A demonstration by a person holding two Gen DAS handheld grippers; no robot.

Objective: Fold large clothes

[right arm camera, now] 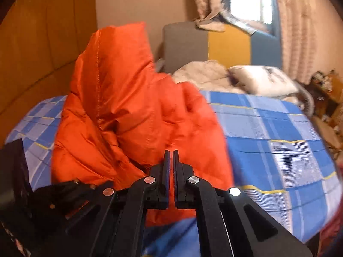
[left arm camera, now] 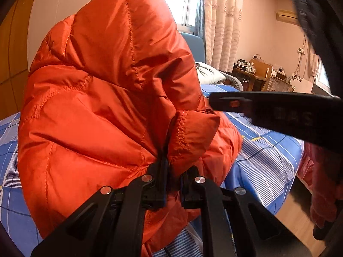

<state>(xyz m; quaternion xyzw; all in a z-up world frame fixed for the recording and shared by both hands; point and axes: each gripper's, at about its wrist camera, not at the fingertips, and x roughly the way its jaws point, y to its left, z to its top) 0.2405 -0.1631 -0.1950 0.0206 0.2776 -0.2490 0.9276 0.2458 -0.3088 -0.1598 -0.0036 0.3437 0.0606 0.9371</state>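
Orange jacket [left arm camera: 103, 98] pinched in left hand-held gripper [left arm camera: 173, 171]; right hand-held gripper [right arm camera: 171, 156] closed, empty, just before it.

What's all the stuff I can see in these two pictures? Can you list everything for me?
puffy jacket: one, orange, bunched up on the bed, an edge pinched in the left gripper
bedsheet: one, blue checked, covering the bed
pillow: one, white, at the head of the bed
blanket: one, beige, crumpled beside the pillow
curtains: patterned, pale, by the window
left gripper: black, shut on the jacket
right gripper: black, shut, holding nothing, in front of the jacket
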